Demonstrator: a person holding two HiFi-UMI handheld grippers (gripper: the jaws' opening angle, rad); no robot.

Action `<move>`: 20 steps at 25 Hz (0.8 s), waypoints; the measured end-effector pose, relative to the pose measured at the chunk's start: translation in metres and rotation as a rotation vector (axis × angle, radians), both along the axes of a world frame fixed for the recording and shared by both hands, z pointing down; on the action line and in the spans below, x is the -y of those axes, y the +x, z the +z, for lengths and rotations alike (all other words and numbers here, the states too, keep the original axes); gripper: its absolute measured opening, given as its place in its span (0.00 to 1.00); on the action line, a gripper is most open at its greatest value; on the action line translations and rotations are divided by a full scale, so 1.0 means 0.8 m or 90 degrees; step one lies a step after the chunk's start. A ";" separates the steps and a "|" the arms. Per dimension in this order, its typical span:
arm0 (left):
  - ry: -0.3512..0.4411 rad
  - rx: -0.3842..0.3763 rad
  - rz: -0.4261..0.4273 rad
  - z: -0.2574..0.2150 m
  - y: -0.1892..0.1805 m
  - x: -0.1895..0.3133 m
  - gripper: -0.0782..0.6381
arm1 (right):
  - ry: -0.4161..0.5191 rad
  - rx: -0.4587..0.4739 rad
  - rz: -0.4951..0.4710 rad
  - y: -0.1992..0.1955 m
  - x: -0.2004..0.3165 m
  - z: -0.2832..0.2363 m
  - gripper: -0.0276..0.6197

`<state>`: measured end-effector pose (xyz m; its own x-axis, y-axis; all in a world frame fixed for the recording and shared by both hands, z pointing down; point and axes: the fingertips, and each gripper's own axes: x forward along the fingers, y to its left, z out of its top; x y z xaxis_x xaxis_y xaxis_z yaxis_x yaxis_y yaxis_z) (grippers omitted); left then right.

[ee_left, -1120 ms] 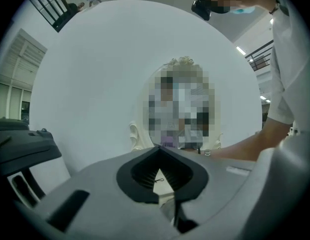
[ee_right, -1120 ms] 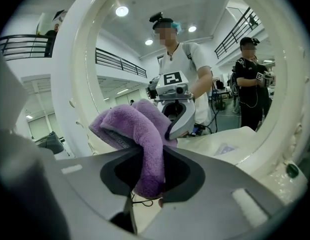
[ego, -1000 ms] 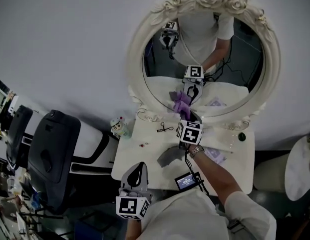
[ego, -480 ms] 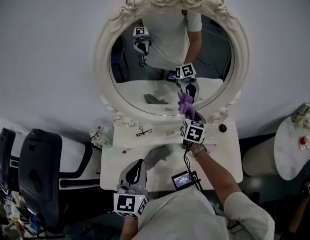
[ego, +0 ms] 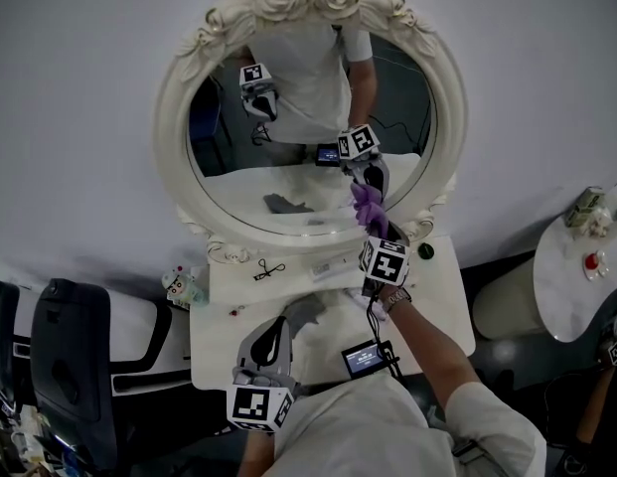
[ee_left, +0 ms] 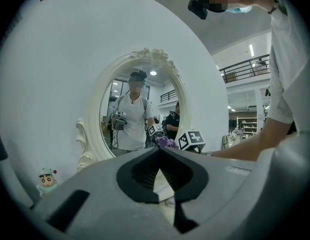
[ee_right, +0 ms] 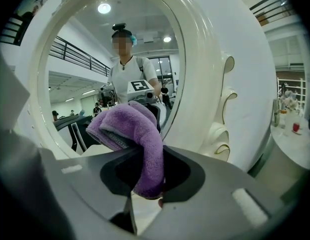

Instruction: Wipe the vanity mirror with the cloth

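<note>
The right tongs (ego: 376, 235) are clamping the purple cloth (ee_right: 129, 129), its bunched end seemingly pressing the vanity mirror (ego: 288, 157) straight ahead. Most of the glass is lying up-left of them. The left tongs (ee_left: 159, 148), closed and empty, are hanging well back over the desk (ego: 439, 301).

The cloth (ee_right: 132, 134) is plain purple. The vanity mirror (ego: 171, 117) has a cream-white frame. The left gripper (ee_left: 159, 154) and the right gripper (ee_right: 145, 171) are grey with black jaw linings, and each bears black-and-white square markers. The tabletop (ego: 442, 301) is white, and the chair (ego: 62, 366) is black.
</note>
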<state>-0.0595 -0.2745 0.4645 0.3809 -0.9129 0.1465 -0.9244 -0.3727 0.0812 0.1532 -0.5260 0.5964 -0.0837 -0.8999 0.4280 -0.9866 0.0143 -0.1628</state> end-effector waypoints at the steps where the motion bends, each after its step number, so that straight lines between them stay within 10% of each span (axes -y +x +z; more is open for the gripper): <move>1: 0.001 0.001 0.000 0.000 0.001 0.001 0.11 | 0.002 -0.001 -0.001 -0.001 -0.002 -0.001 0.20; 20: -0.011 -0.006 -0.171 0.008 -0.066 -0.046 0.11 | -0.109 -0.048 -0.318 -0.242 -0.049 0.055 0.20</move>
